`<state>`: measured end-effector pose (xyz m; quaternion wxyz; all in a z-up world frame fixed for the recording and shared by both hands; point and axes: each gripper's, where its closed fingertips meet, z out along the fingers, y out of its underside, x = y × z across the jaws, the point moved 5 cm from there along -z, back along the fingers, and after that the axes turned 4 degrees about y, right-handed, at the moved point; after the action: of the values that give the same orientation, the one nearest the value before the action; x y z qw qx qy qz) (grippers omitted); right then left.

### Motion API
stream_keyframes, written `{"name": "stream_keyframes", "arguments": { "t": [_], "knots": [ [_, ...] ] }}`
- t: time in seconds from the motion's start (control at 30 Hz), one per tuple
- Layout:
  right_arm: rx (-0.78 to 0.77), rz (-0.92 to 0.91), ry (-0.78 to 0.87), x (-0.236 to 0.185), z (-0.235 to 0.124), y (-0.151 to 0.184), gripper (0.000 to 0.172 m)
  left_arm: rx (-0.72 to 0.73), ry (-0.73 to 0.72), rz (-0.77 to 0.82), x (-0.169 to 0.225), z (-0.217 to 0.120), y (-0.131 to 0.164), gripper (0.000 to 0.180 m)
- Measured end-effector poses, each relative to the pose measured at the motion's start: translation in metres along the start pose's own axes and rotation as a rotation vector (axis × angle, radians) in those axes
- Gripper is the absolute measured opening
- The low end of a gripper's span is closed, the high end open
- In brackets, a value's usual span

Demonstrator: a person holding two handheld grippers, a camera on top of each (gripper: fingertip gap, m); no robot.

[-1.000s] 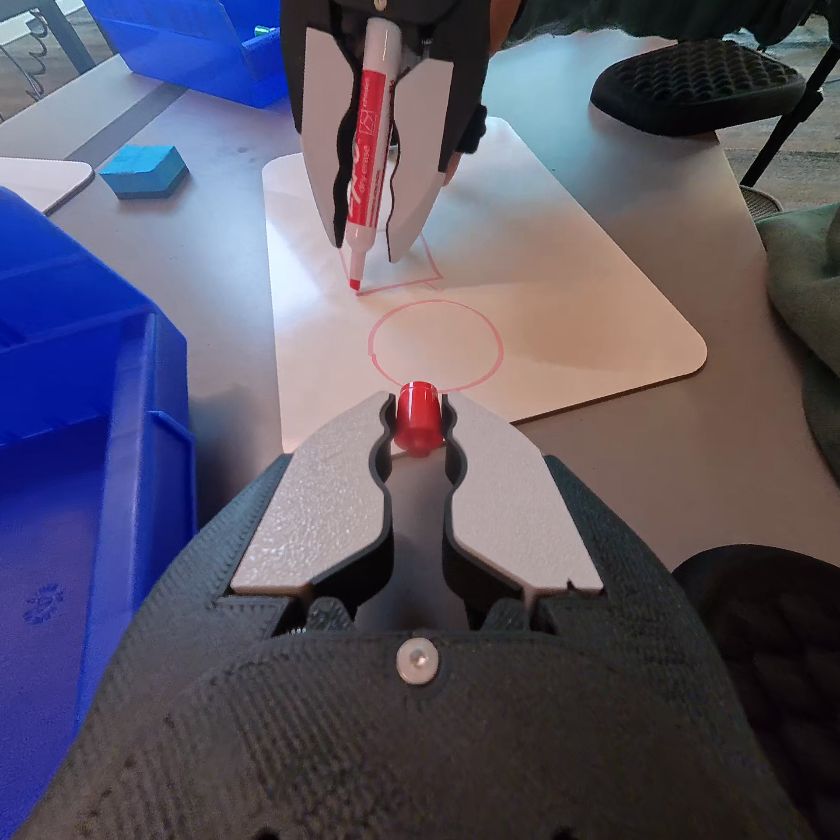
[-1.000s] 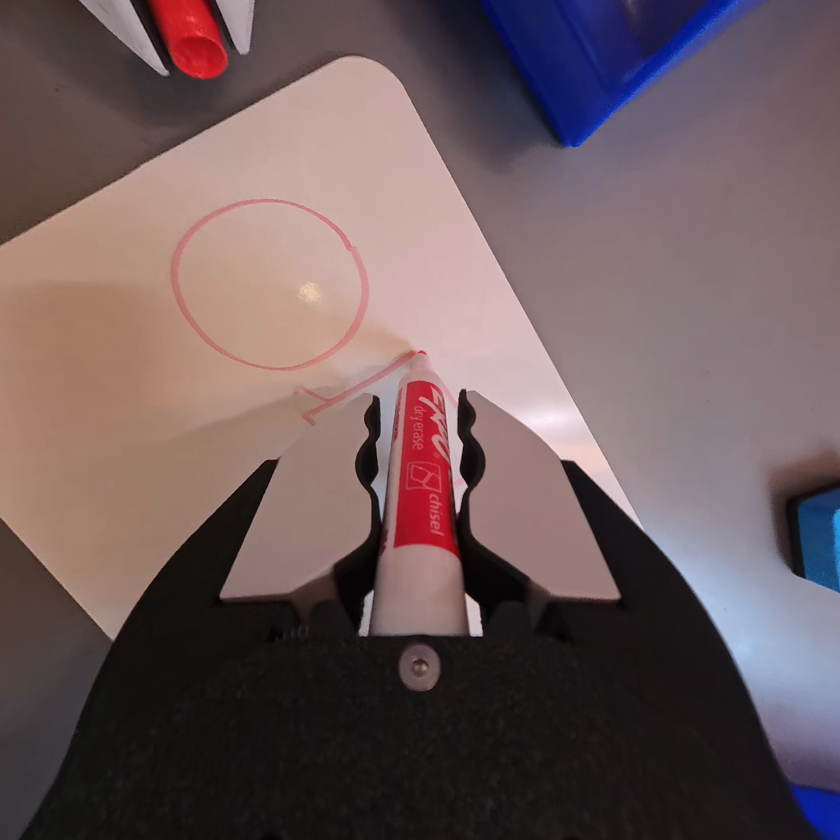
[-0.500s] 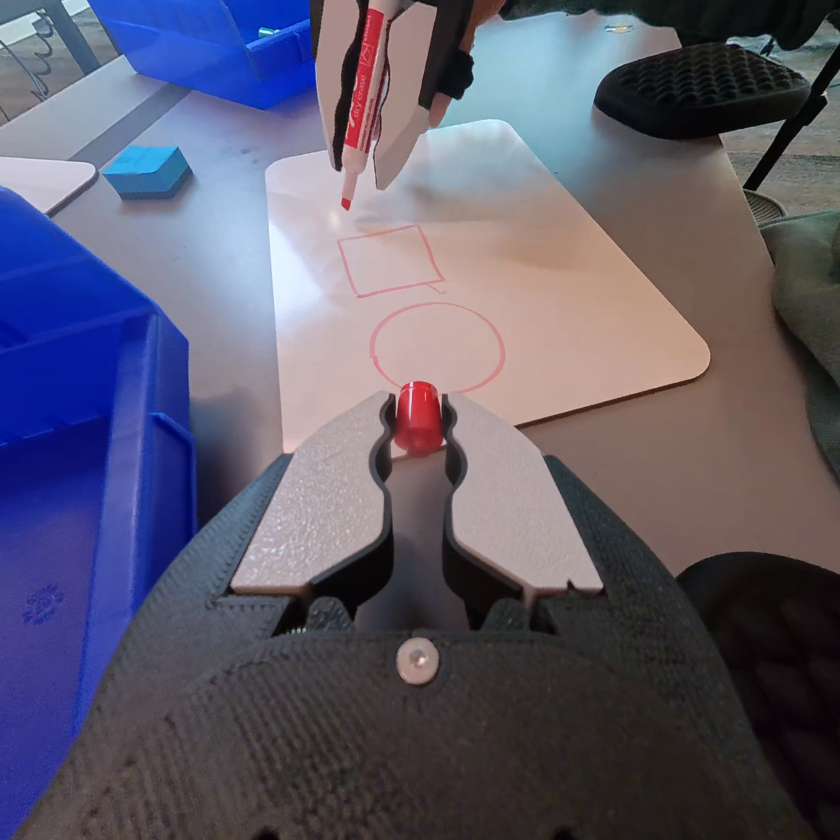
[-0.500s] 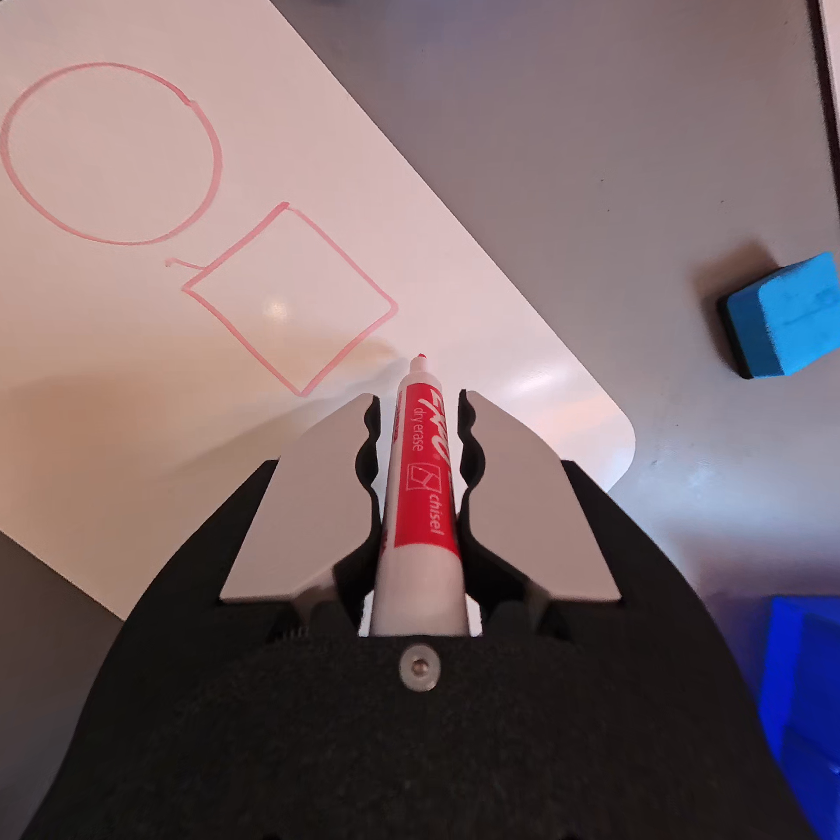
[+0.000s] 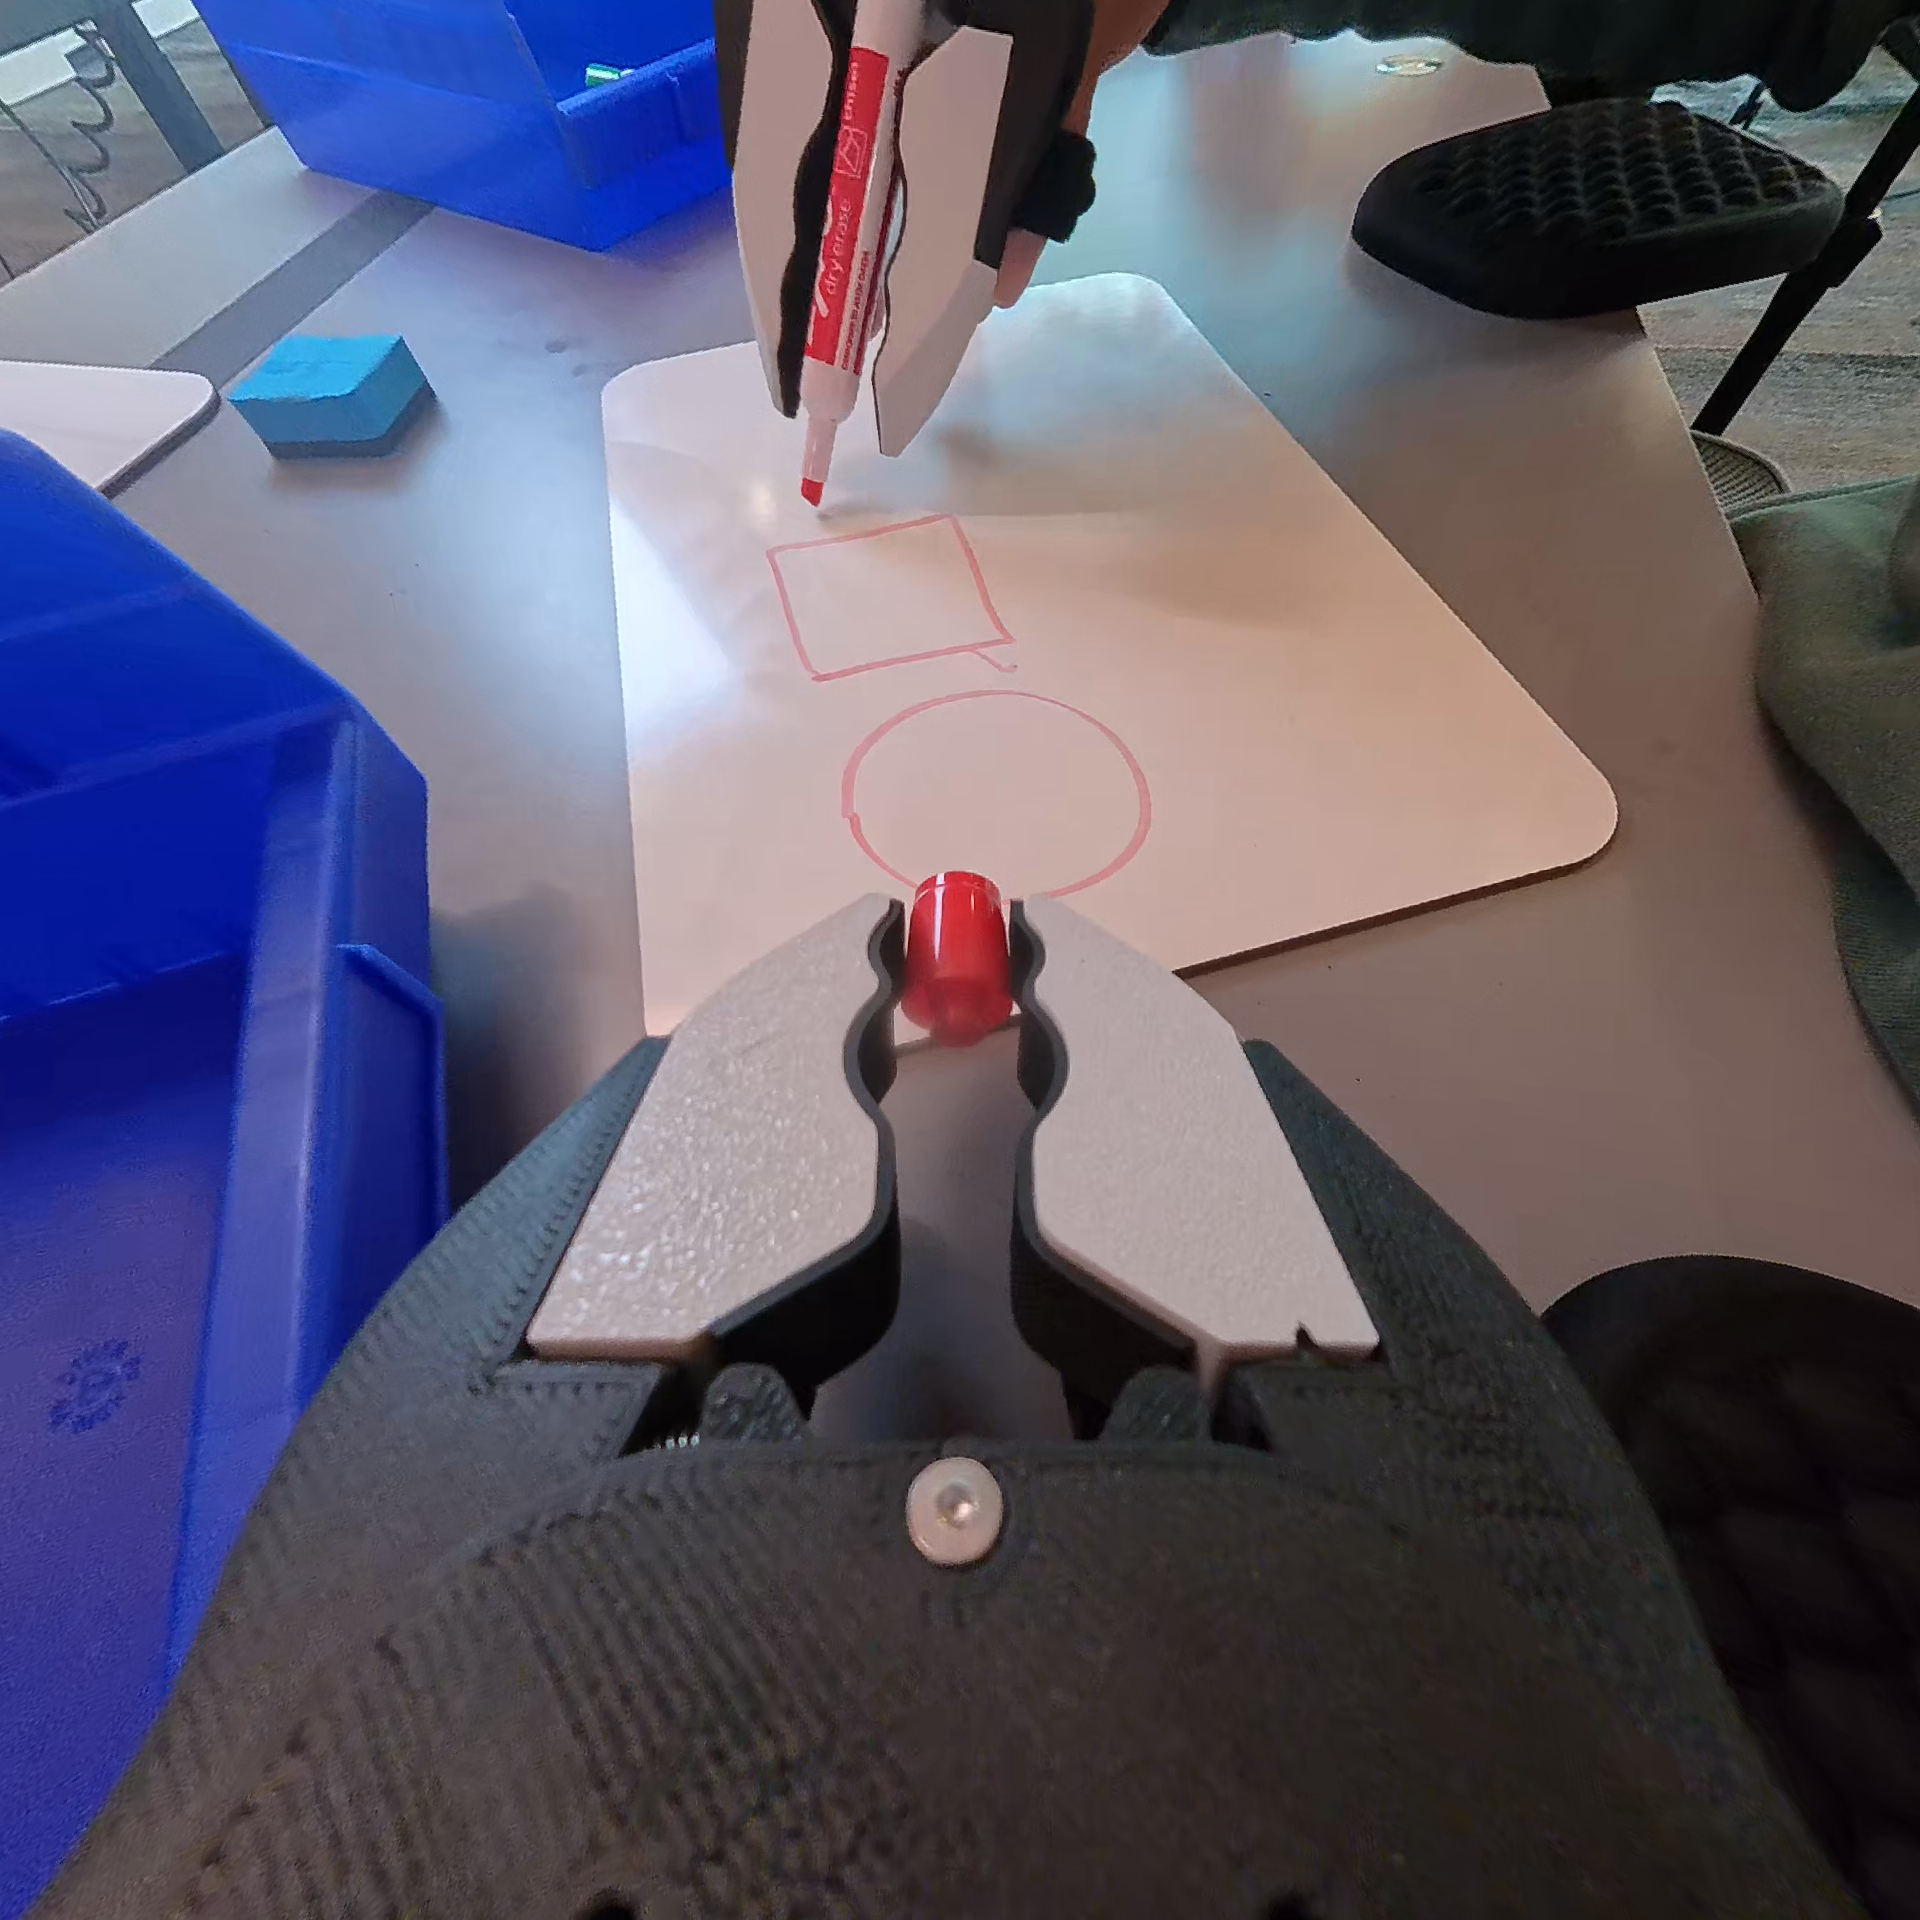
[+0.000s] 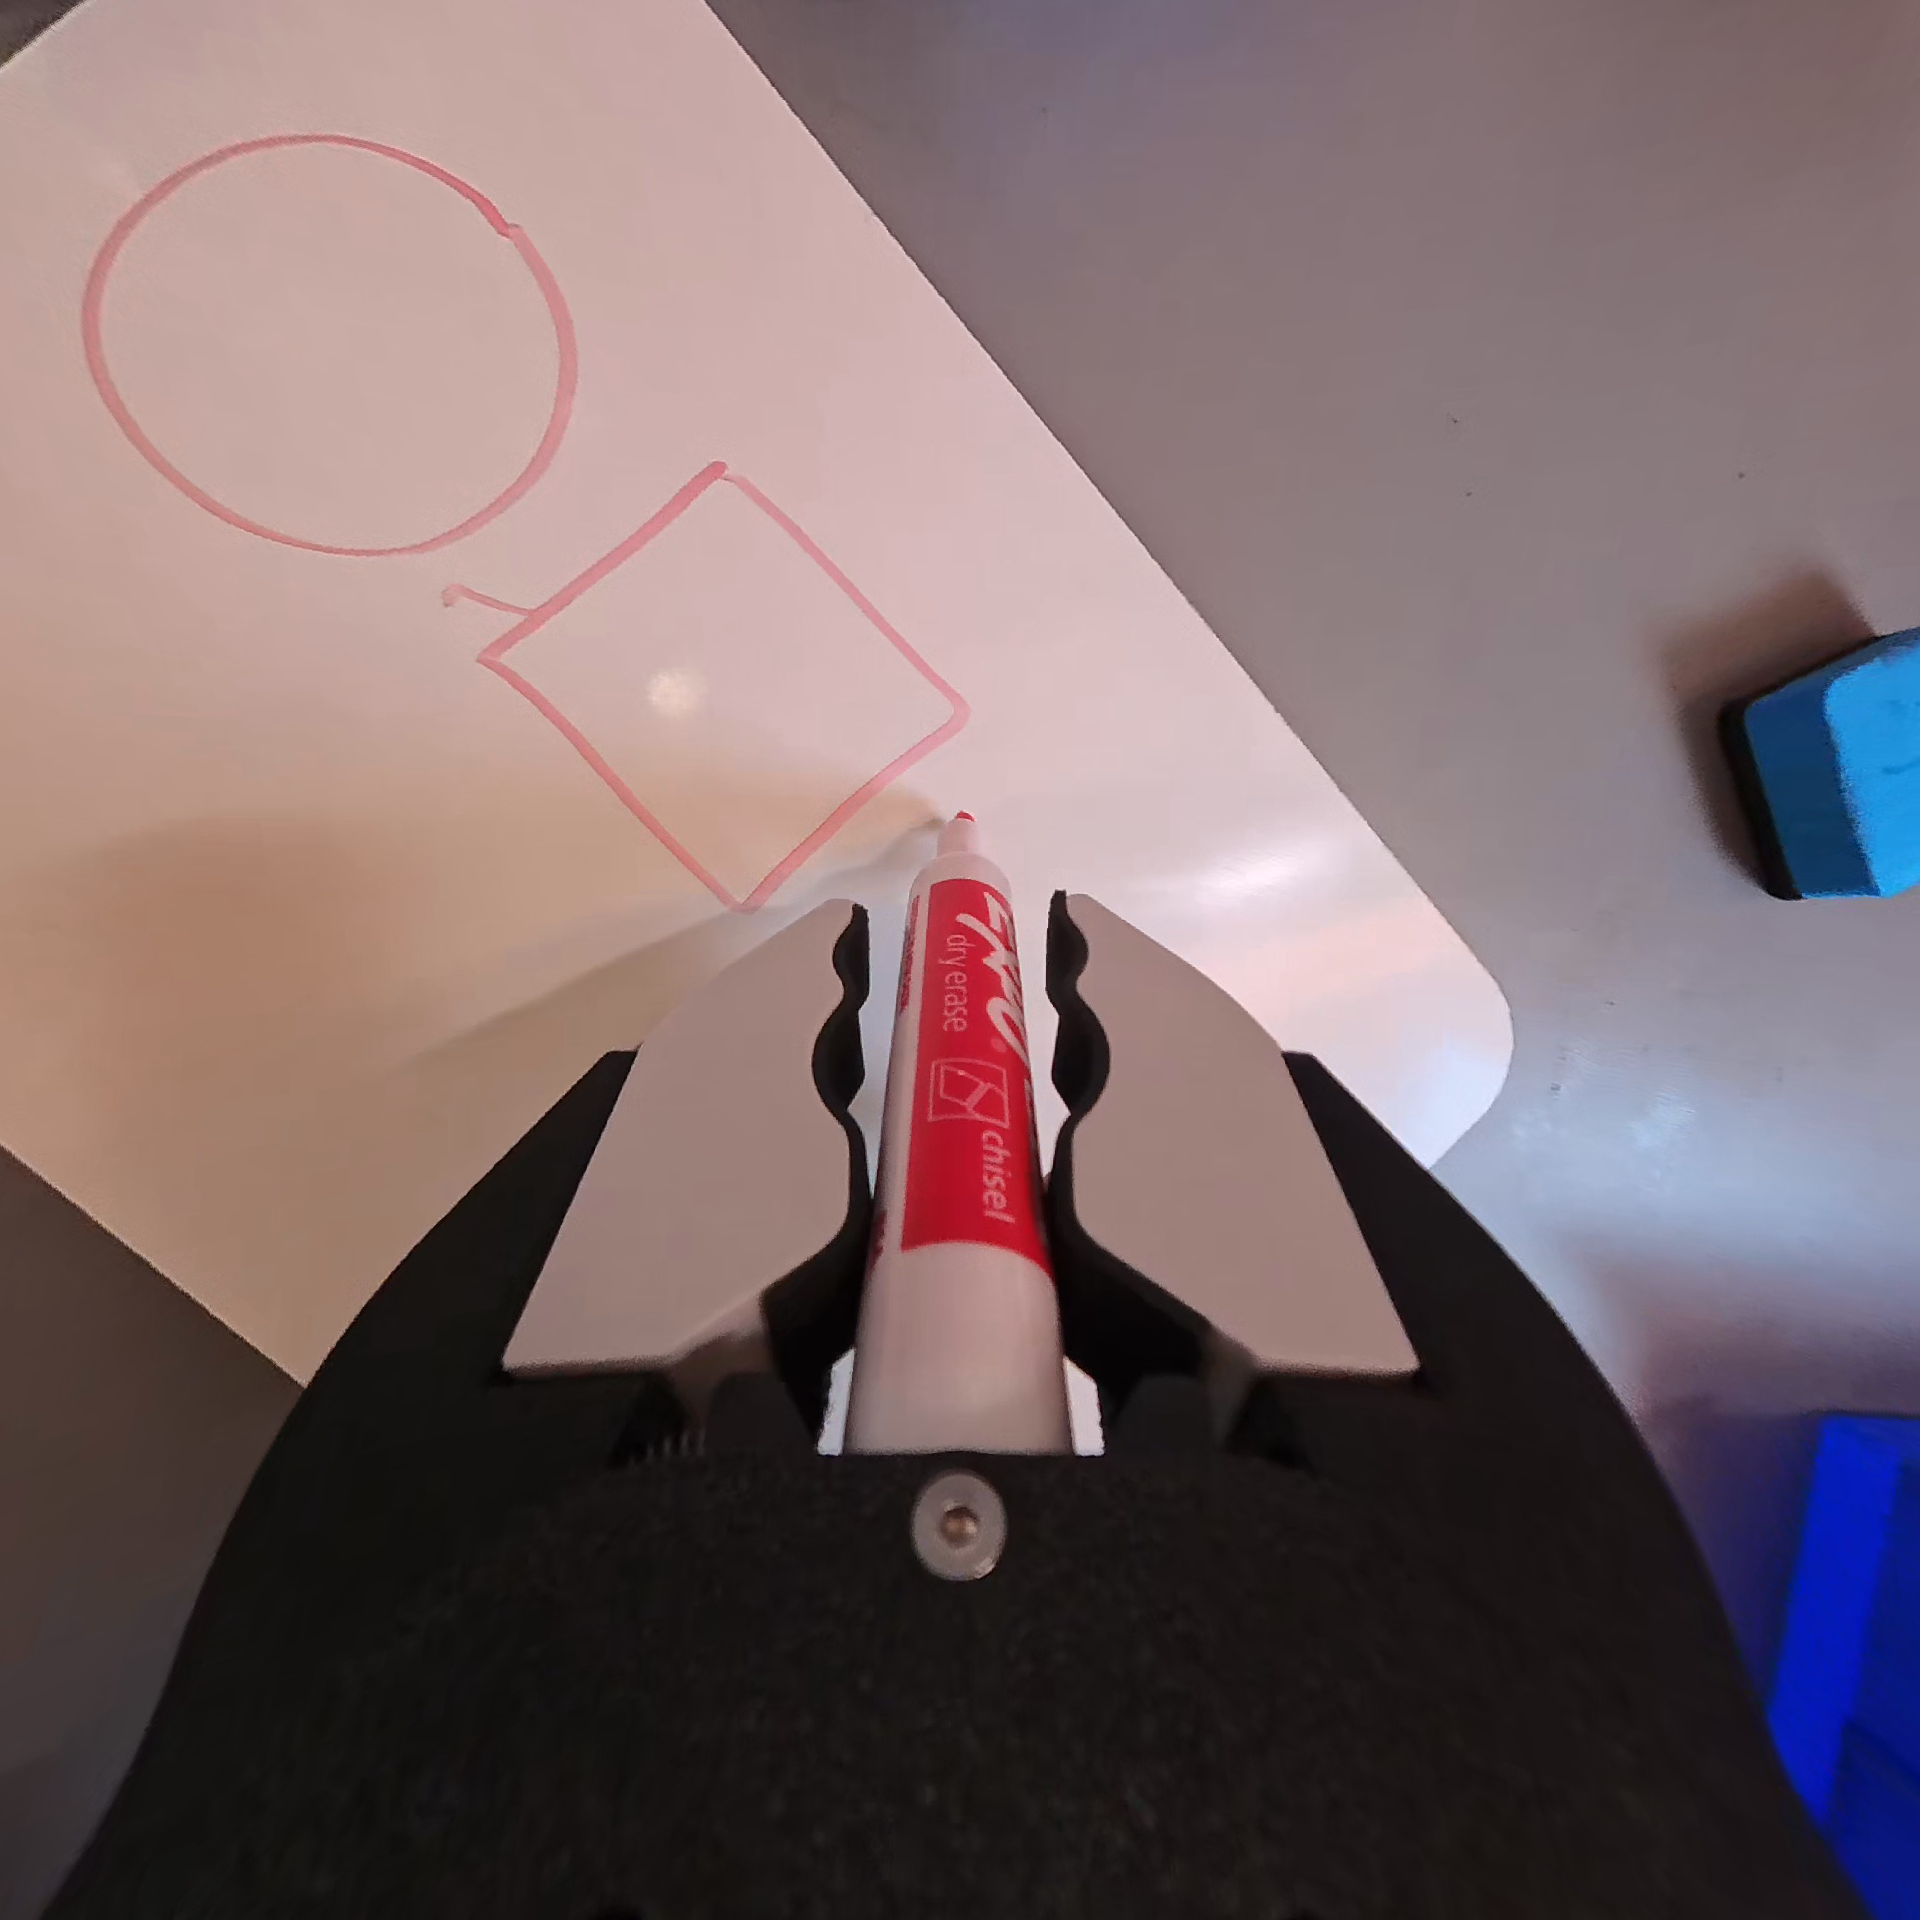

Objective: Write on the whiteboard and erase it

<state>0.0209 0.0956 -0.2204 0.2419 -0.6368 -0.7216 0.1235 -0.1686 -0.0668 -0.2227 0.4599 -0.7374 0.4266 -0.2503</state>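
Note:
A white whiteboard [image 5: 1247, 665] lies on the grey table and bears a red circle [image 5: 995, 795] and a red square [image 5: 883, 594]. My left gripper [image 5: 954, 920] is shut on the red marker cap [image 5: 954, 956] at the board's near edge. My right gripper [image 6: 956, 920] is shut on the red dry-erase marker [image 6: 961, 1091]. Its tip [image 6: 961, 816] stands at the board just beyond the square's [image 6: 727, 686] corner. The right gripper with the marker [image 5: 847, 260] also shows in the left wrist view, at the top. The circle [image 6: 327, 343] shows at the upper left of the right wrist view.
A blue eraser block [image 5: 330, 395] lies on the table left of the board, also in the right wrist view [image 6: 1839, 769]. Blue bins stand at the left [image 5: 187, 935] and far back [image 5: 468, 104]. A black padded seat [image 5: 1590, 187] and green cloth [image 5: 1849, 727] are at the right. One gripper's finger ends stand about 20 cm off the other's.
The right gripper finished the square, lifted the marker off the board and moved it away past the square, then lowered the tip to the board again. The left gripper stayed still with the cap.

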Motion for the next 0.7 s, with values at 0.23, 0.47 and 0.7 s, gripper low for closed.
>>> {"name": "stream_keyframes", "arguments": {
  "t": [0.23, 0.47, 0.7],
  "knots": [
    [-0.011, -0.014, -0.005, -0.005, 0.001, 0.002, 0.036, 0.000, -0.001, -0.001, 0.000, 0.000, 0.000, 0.019],
    [-0.051, -0.008, 0.032, 0.003, -0.003, 0.013, 0.034, -0.001, -0.001, 0.001, 0.000, 0.000, 0.000, 0.019],
    [-0.064, 0.032, 0.067, 0.016, -0.010, 0.028, 0.034, -0.002, -0.001, -0.001, 0.000, 0.000, 0.000, 0.019]
  ]
}}
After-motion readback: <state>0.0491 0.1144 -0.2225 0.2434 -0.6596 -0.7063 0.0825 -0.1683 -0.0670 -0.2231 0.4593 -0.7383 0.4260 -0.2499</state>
